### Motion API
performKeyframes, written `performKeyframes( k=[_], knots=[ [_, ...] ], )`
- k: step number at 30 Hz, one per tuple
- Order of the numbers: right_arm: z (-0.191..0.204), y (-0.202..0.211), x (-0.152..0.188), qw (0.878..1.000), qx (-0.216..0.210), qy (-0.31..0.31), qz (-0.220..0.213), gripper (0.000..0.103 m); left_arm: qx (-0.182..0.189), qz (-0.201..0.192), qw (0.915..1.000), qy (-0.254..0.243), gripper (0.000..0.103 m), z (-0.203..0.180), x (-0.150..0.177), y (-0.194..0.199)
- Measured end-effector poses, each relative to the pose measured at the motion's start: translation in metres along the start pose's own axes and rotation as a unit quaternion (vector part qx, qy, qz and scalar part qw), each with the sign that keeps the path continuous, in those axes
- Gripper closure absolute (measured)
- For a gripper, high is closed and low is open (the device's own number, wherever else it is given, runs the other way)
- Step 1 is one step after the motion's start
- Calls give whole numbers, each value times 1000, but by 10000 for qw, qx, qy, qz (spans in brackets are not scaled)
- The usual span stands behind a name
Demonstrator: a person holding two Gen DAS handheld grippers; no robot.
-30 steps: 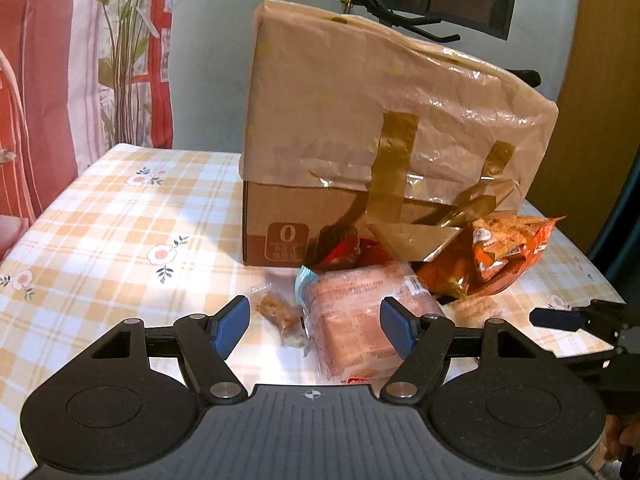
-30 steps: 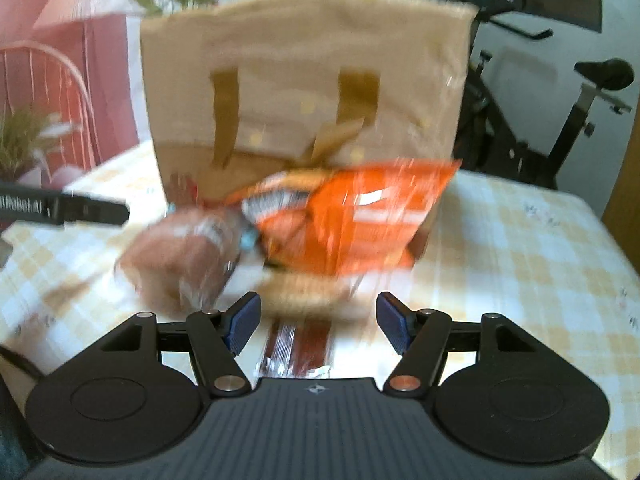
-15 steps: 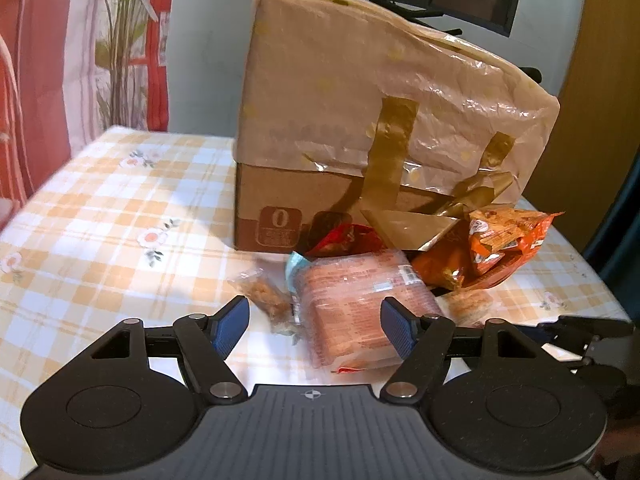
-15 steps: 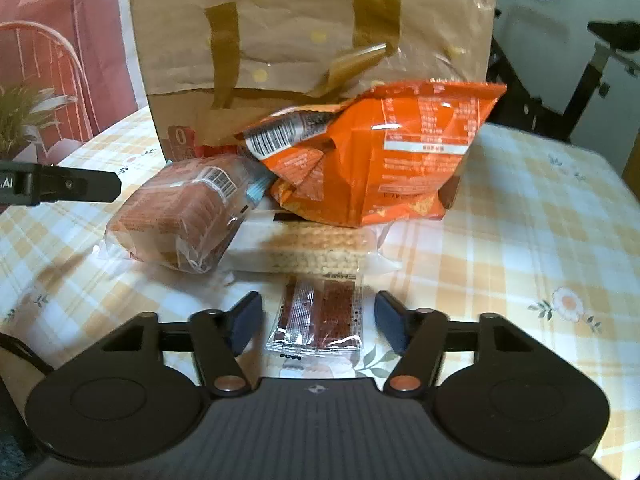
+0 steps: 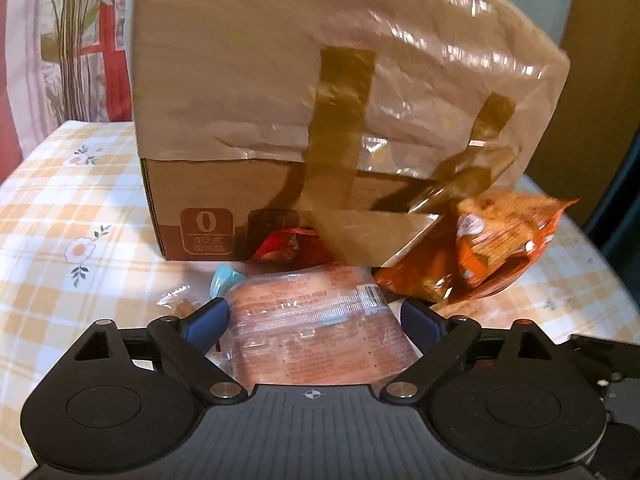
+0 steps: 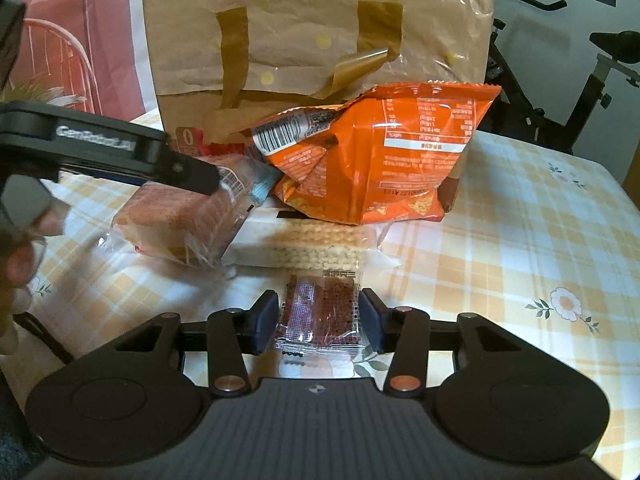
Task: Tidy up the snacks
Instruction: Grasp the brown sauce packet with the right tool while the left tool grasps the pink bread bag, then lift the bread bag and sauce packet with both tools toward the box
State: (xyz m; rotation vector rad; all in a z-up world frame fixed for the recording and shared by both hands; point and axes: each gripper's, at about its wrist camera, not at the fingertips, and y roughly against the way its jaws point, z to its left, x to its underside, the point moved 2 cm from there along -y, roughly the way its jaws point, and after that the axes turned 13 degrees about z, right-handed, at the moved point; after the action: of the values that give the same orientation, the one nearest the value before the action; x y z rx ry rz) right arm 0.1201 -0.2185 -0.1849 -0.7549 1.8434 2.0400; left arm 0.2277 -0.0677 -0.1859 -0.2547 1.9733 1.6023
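Note:
My left gripper [image 5: 314,320] is open around a clear pack of pink-brown biscuits [image 5: 316,332] on the table; its pads do not touch the pack. The same pack [image 6: 180,220] shows in the right wrist view under the left gripper's finger [image 6: 188,174]. My right gripper [image 6: 319,322] has closed in on a small dark red snack packet [image 6: 320,314], pads at its two sides. An orange chip bag [image 6: 380,160] leans on a cardboard box [image 5: 224,204] draped with a brown paper bag [image 5: 320,72]. A wafer pack [image 6: 316,246] lies before it.
The table has an orange checked floral cloth [image 6: 540,260]. A small clear snack wrapper [image 5: 180,302] lies left of the biscuits. A red packet [image 5: 284,242] sits against the box. An exercise bike [image 6: 592,80] stands behind the table at right.
My left gripper has moved forward so its fingers now flank the biscuit pack. My right gripper's fingers have narrowed onto the dark red packet.

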Motion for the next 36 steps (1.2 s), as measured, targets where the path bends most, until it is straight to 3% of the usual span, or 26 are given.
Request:
performKeyframes(
  k=[6,11,17,36],
  knots=[
    [0,1,1,10000,-7,5,-23,55,-273,23,9993,-247,7,-6,2,-9],
    [0,1,1,10000,-17,-6,-20,55,-295,-62,9988,-395,17,-6,9,-3],
    [2,1,-2,10000,-19,-39,12,55,-178,-56,9995,-272,19,4,21,12],
    [4,9,0,9999,-108,-101,46,57,-344,-233,9991,-96,19,21,44,47]
  ],
)
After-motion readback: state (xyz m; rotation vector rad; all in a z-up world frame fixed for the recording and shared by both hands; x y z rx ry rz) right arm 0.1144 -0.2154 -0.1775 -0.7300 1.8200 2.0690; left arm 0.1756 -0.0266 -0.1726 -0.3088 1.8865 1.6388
